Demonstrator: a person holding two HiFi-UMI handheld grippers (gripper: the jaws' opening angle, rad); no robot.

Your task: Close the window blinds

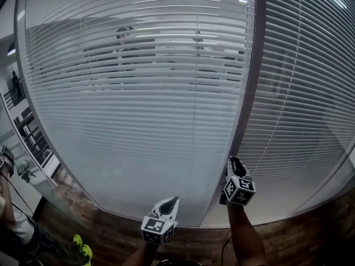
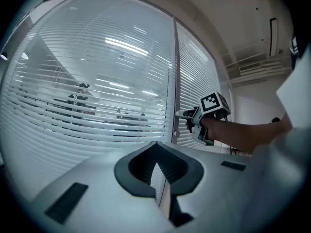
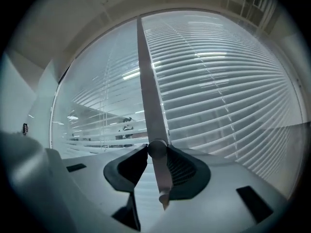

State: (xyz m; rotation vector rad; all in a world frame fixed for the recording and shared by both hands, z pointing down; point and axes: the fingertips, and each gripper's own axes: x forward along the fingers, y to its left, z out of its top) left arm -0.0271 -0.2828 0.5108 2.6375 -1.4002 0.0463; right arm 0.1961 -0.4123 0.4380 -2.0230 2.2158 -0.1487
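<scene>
White slatted blinds (image 1: pixel 138 110) hang behind the left glass pane, tilted enough in a middle band to show the room beyond. The right pane's blinds (image 1: pixel 299 104) look more closed. A grey mullion (image 1: pixel 248 93) divides the panes. My right gripper (image 1: pixel 234 163) reaches level to this mullion. In the right gripper view its jaws (image 3: pixel 158 152) sit on either side of a round grey knob (image 3: pixel 157 148), both pads touching it. My left gripper (image 1: pixel 172 201) hangs lower left, short of the glass, jaws together and empty. It also shows in the left gripper view (image 2: pixel 158 170), which catches the right gripper (image 2: pixel 182 114) at the mullion.
A wooden floor (image 1: pixel 111 231) runs below the glass. At the far left stands a person (image 1: pixel 14 226) near yellow shoes (image 1: pixel 82 249), beside a railing (image 1: pixel 34 140). People (image 1: pixel 125 36) show through the slats. An air-conditioning unit (image 2: pixel 273 30) hangs high on the right wall.
</scene>
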